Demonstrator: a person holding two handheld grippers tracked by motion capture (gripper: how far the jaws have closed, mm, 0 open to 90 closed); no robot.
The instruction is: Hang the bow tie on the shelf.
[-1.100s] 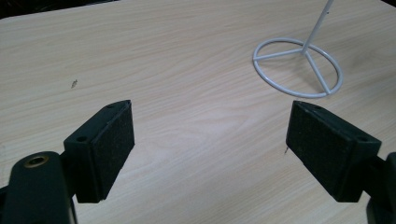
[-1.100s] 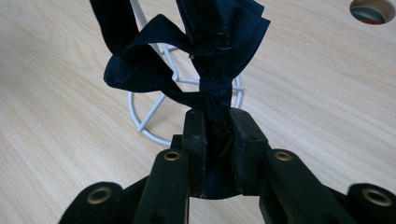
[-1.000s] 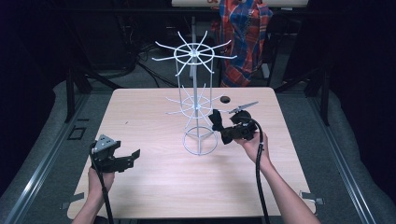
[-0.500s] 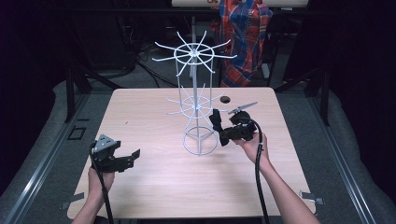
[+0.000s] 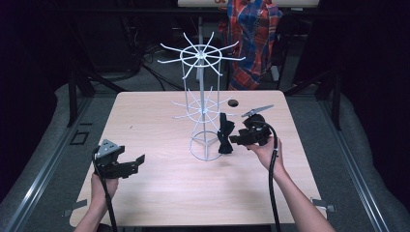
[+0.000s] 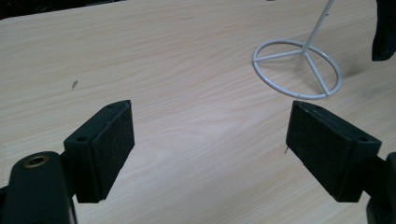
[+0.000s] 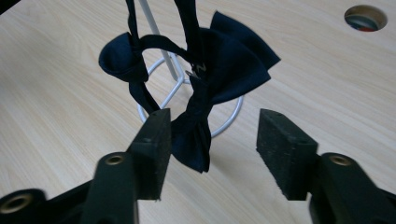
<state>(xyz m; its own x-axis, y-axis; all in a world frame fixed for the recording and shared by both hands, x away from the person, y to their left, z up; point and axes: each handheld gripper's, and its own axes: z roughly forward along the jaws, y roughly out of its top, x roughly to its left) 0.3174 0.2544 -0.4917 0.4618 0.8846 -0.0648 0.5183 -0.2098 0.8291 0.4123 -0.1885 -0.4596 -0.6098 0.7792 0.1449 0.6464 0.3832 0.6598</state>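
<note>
High view: dark navy fabric bow tie (image 5: pixel 225 137) hangs by its strap from a low arm of the white wire spinner rack (image 5: pixel 203 96), beside the rack's ring base, over the pale wooden table (image 5: pixel 159 188). My right gripper (image 5: pixel 235 140) is right at it, coming from the tie's right side. My left gripper (image 5: pixel 138 163) sits well apart near the table's front left. Right hand is clearly the nearer one. The tie's long axis runs close to vertical, strap up, free wing pointing down at the table.

Left gripper view: jaws spread wide, nothing between the pads, just bare wood. Rack's ring base (image 6: pixel 298 69) is ahead and to the right. A dark edge of the tie (image 6: pixel 385 32) shows at the far right border.

Right gripper view: jaws open at a medium gap, not clamping. The tie (image 7: pixel 198 116) hangs straight ahead, its lower wing against the inner face of the left-hand pad (image 7: pixel 152 149); I can't tell if it truly touches. The other pad stands clear. Strap loops up past the rack's post. Round hole in the table (image 7: pixel 365 17) top right.

My read: the tie is off-centre in the gap, so I'd shift toward that side before closing across its vertical axis.
</note>
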